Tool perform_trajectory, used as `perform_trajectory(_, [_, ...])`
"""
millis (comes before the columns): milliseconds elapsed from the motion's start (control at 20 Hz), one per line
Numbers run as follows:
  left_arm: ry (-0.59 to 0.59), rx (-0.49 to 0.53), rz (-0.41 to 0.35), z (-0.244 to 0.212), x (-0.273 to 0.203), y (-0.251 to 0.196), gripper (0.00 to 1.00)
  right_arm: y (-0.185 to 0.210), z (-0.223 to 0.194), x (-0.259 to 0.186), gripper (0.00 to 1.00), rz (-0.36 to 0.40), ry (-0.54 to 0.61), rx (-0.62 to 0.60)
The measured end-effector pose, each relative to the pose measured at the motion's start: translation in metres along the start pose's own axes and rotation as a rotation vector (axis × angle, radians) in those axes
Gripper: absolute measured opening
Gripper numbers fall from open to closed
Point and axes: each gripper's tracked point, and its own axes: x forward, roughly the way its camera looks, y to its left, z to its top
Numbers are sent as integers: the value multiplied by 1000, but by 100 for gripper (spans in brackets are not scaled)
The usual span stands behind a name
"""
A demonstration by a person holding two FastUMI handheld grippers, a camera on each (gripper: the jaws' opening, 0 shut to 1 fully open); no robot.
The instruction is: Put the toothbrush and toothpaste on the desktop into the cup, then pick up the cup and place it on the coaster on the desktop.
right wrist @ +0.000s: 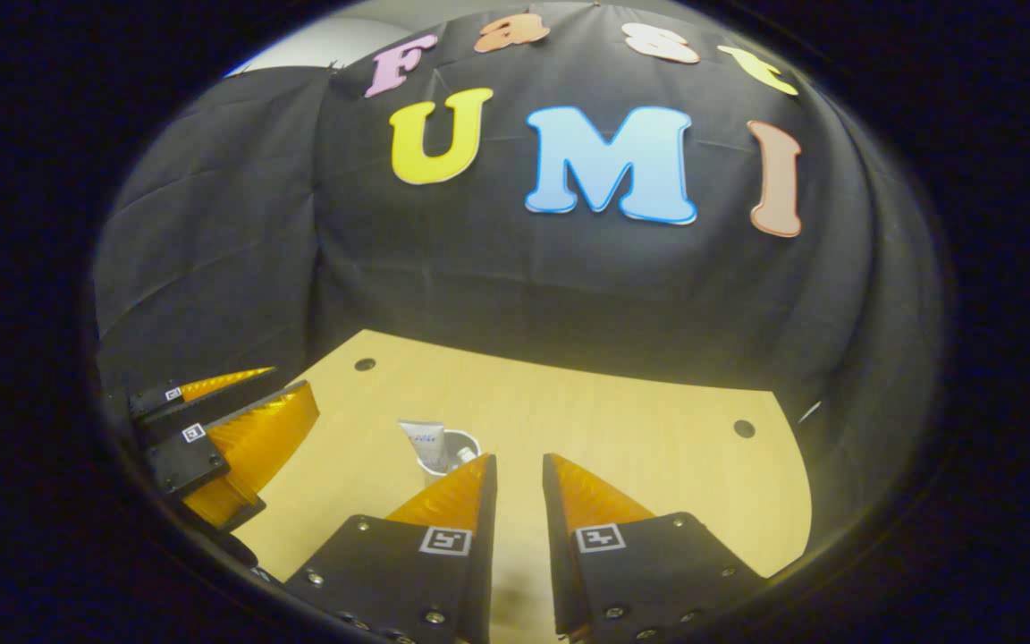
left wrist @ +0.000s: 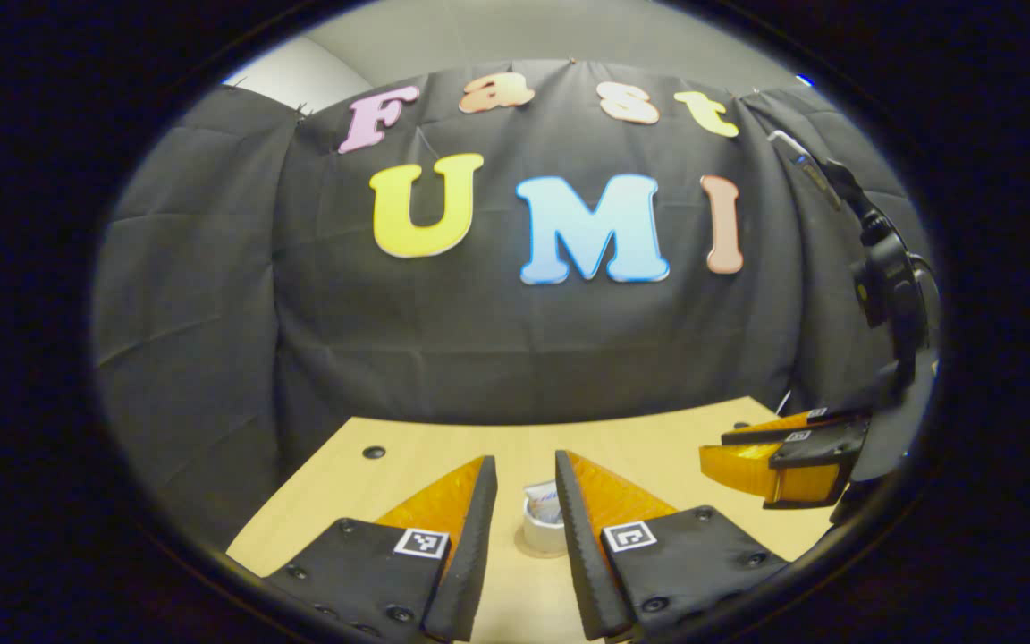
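A small white cup [left wrist: 544, 528] stands upright on a round tan coaster [left wrist: 528, 547] on the wooden desktop [left wrist: 443, 447]. The toothpaste tube [right wrist: 424, 440] sticks out of the cup [right wrist: 461, 444], with a small white tip beside it that may be the toothbrush. In the left gripper view my left gripper [left wrist: 525, 460] hangs above the desk, open and empty, with the cup seen through its gap farther off. My right gripper [right wrist: 520, 460] is also open and empty, just right of the cup, and one finger hides the cup's lower part. Each gripper appears at the edge of the other's view [left wrist: 779, 456] [right wrist: 238, 411].
The black cloth wall closes off the back and sides of the desk. Small dark cable holes [right wrist: 744, 428] [right wrist: 365, 364] sit in the desktop near its far edge. Bare wood [right wrist: 640, 420] stretches to the right of the cup.
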Motion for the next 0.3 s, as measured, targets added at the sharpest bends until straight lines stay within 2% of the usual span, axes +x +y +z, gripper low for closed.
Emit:
perform_trajectory(100, [-30, -3, -26, 18, -10, -8, 40, -9, 7, -11, 27, -46, -63, 19])
perform_trajectory(150, [-43, -3, -33, 24, -15, -10, 40, -11, 8, -12, 34, -65, -85, 25])
perform_trajectory(200, [-57, -1, -43, 30, -21, -12, 56, -15, 12, -20, 29, -88, -105, 31])
perform_trajectory(250, [-65, 8, -47, 35, -25, -13, 45, -16, 19, -31, 31, -95, -126, 36])
perform_trajectory(300, [-73, 14, -64, 38, -29, -17, 45, -21, 25, -46, 32, -116, -147, 39])
